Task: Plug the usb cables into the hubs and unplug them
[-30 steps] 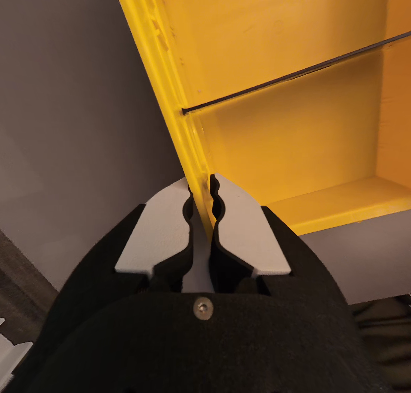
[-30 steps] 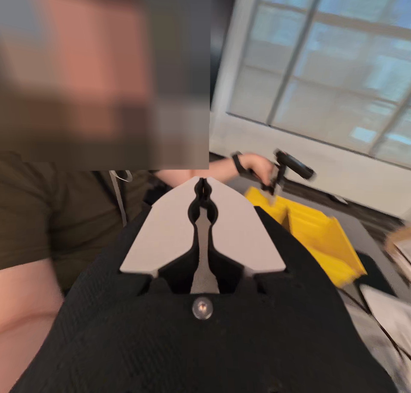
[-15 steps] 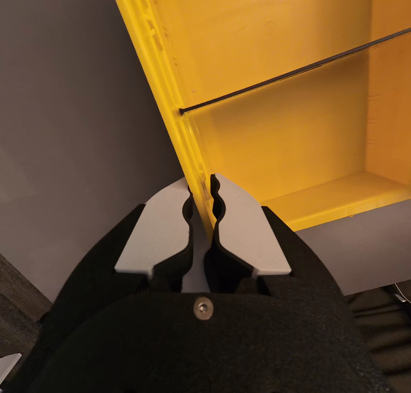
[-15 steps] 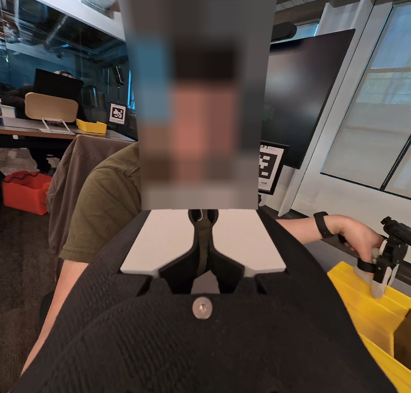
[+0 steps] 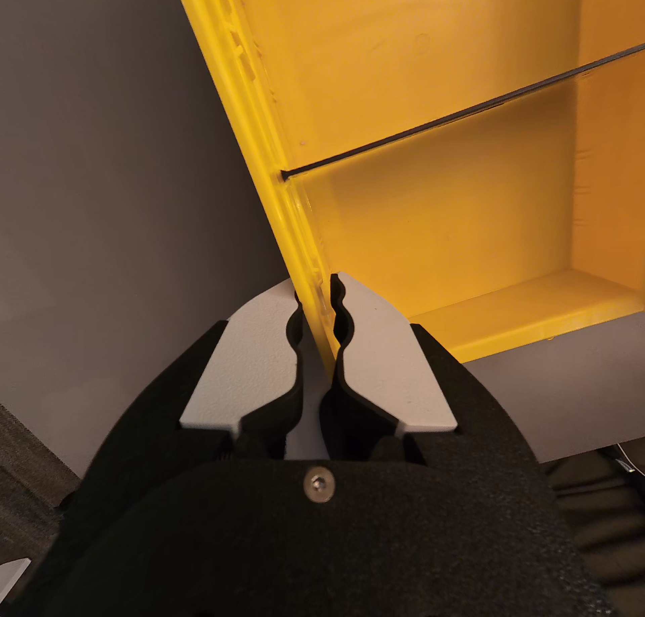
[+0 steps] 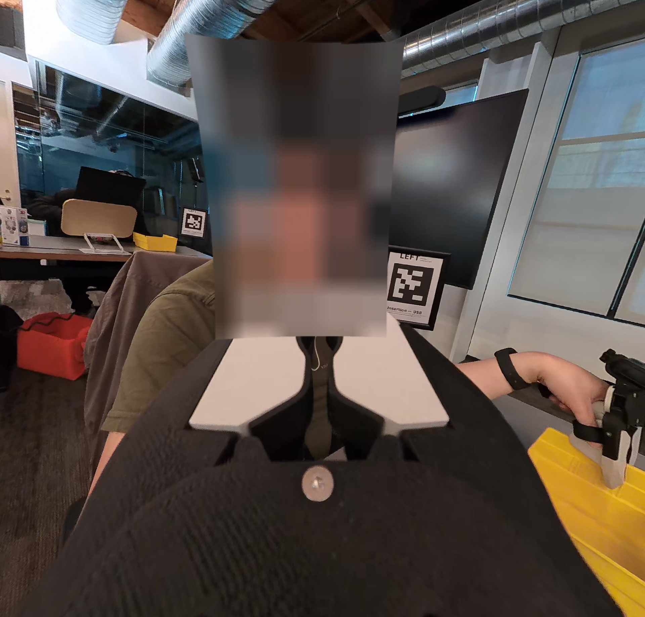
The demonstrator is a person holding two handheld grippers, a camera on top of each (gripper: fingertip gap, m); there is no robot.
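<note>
Yellow plastic fills the left wrist view: a bin [image 5: 453,216] with a thin dark divider [image 5: 453,119] and nothing showing in its compartments. The left claw [image 5: 316,307] pinches the bin's side wall, one finger outside and one inside, and the rim's long axis runs up and away from it. The bin rests on a grey table [image 5: 122,147]. In the right wrist view the right claw [image 6: 319,352] points back at the person's olive shirt [image 6: 167,349], its fingers nearly pressed together with nothing between them; the tips are hidden by the blur patch. No usb cables or hubs show in either view, so I cannot say which way they lie. The left claw is the nearer to the bin. Behind are ceiling ducts [image 6: 195,17], a dark screen [image 6: 453,188], windows [image 6: 593,181] and a red bin [image 6: 52,345] on the floor.
</note>
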